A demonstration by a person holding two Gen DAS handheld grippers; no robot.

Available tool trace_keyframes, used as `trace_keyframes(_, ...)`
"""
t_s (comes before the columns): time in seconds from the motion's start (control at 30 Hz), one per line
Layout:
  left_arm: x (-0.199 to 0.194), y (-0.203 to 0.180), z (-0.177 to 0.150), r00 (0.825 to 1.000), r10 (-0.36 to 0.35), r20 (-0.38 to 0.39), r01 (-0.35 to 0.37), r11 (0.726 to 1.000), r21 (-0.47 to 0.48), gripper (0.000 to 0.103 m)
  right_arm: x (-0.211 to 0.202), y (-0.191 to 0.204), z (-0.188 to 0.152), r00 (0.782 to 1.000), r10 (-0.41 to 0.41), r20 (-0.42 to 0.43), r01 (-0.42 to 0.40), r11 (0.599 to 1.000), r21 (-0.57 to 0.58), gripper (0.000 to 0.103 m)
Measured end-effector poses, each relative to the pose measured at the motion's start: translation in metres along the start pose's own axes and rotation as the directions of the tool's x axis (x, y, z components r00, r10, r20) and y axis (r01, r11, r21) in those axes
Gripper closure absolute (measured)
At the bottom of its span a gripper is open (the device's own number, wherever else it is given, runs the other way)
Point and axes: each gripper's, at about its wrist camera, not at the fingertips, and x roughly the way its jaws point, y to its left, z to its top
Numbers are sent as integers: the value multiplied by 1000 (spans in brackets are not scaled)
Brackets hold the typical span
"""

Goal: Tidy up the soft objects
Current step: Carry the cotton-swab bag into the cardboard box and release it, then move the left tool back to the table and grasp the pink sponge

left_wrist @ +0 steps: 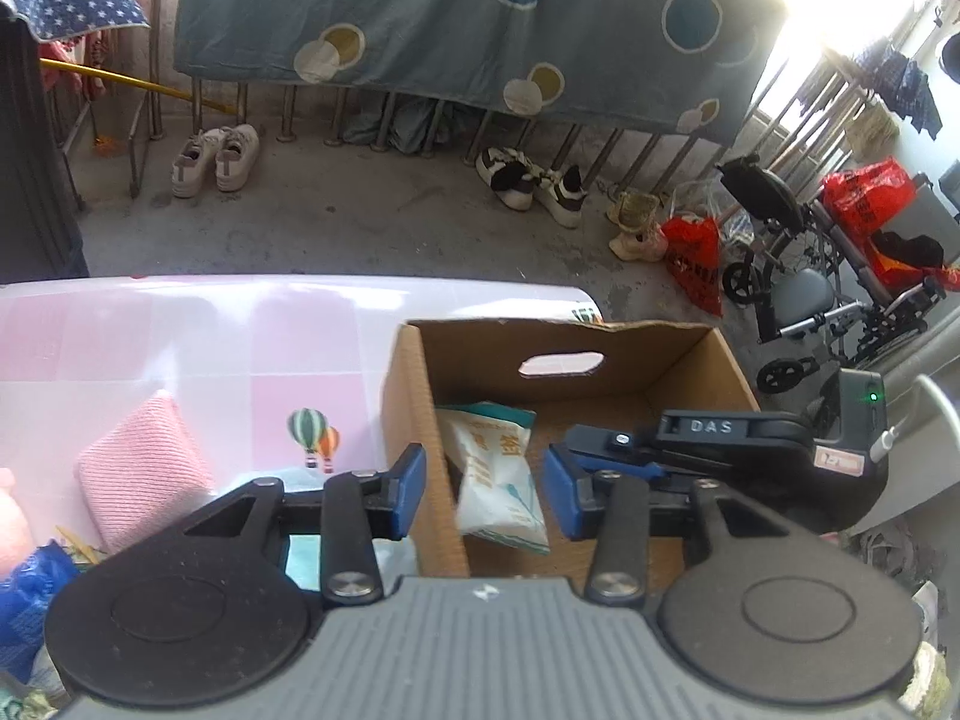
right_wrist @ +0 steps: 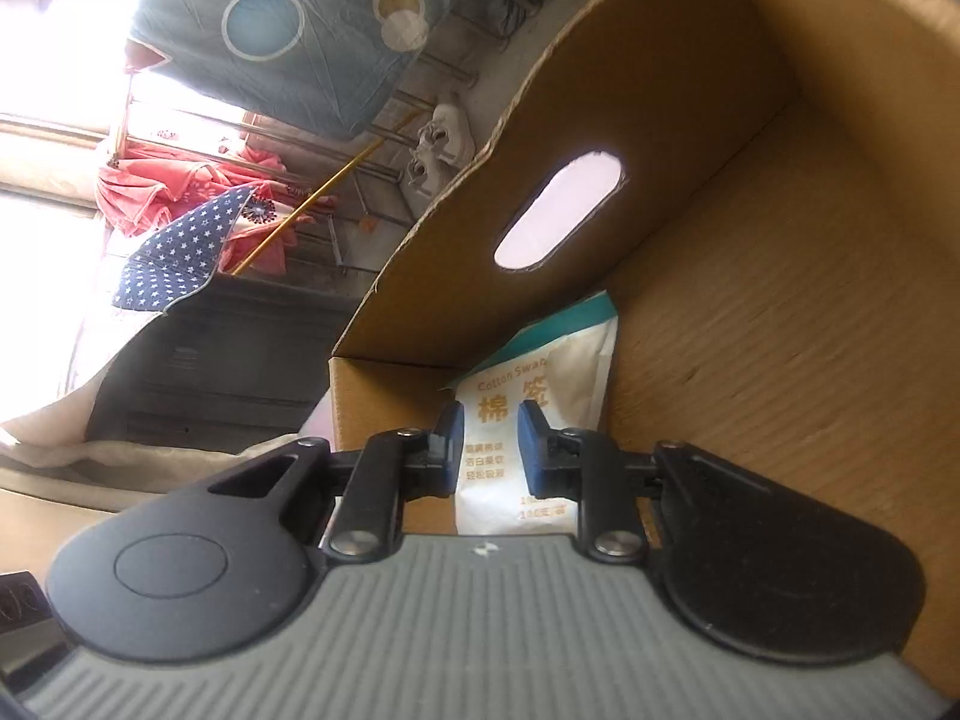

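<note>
One cotton swab pack (left_wrist: 501,477) already inside the cardboard box (left_wrist: 690,354), pink folded towel (left_wrist: 141,468) waiting on the desk (left_wrist: 180,330); left gripper (left_wrist: 485,489) and right gripper (right_wrist: 491,441) fingers both released, grasping nothing.

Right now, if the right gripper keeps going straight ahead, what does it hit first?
Probably the cotton swab packet lying in the cardboard box; the right gripper points at it with jaws open, though depth is unclear.

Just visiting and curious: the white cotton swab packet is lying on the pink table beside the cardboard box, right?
Not quite. The cotton swab packet lies inside the cardboard box, leaning against its wall, not on the pink table. The left wrist view shows it; the right wrist view confirms it.
</note>
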Motion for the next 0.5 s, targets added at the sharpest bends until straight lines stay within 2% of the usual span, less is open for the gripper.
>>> trace_keyframes(0.17,-40,30,-5,998,40,55,-39,999,-15,36,-3,20,-7,999,-53,-14,51,996,-71,83)
trace_keyframes(0.3,-64,65,-21,992,103,68,-100,994,-46,35,22,33,-15,993,-83,-79,73,989,-131,83)
trace_keyframes(0.43,-83,107,-43,986,158,53,-151,983,-109,35,59,35,-24,973,-196,-124,172,968,-182,87)
trace_keyframes(0.5,-91,125,-54,983,178,50,-170,976,-132,35,69,33,-25,970,-212,-120,187,963,-196,90)
